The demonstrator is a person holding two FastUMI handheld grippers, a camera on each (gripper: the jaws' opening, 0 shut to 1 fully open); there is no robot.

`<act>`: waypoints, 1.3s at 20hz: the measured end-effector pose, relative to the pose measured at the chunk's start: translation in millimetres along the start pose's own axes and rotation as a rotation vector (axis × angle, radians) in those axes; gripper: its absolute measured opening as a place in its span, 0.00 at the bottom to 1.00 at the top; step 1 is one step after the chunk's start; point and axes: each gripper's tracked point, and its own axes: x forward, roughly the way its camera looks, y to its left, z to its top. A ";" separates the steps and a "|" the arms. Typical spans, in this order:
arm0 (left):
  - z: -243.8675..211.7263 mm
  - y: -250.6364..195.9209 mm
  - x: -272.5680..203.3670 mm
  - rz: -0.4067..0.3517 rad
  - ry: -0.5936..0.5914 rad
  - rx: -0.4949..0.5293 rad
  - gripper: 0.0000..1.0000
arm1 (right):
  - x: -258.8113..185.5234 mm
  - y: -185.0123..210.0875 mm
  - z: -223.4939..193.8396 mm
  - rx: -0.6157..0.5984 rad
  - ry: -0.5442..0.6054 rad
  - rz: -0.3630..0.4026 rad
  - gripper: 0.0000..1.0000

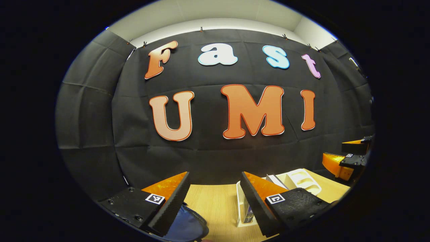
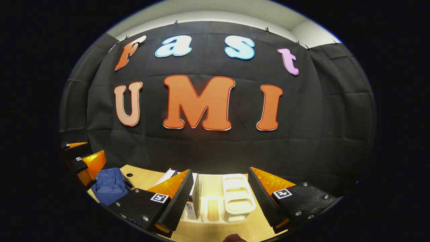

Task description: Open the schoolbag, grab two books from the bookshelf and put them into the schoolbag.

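Blue schoolbag (image 2: pixel 109 190) sits on the wooden table (image 2: pixel 215 232) beside the white bookshelf (image 2: pixel 237 198), with at least 2 books (image 2: pixel 193 198) standing in it; left gripper (image 1: pixel 215 198) and right gripper (image 2: pixel 220 198), 2 in all, are wide apart and hold nothing; tugging the bag with 1 gripper might drag it.

Both views are taken low over the counter (image 1: pixel 215 205), facing the booth's back wall approx. head-on. Left gripper view is set further left; right gripper view sits nearer the bookshelf (image 2: pixel 237 196). Shared: wall, counter, bookshelf (image 1: pixel 299 179), schoolbag (image 2: pixel 109 190).
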 end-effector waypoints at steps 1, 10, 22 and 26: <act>-1.0 -0.5 -0.4 -0.001 0.000 0.000 0.94 | -0.7 0.4 0.1 -0.001 0.000 0.001 0.97; -0.1 -0.1 -0.7 -0.005 -0.004 0.009 0.94 | -3.9 3.0 -4.0 -0.004 0.008 0.005 0.97; -3.1 1.9 -1.8 -0.004 0.008 0.017 0.93 | -5.5 0.2 -3.1 -0.008 0.008 -0.005 0.97; -4.1 0.9 -1.9 -0.011 0.009 0.020 0.93 | -5.7 1.0 -3.9 -0.012 0.009 -0.002 0.97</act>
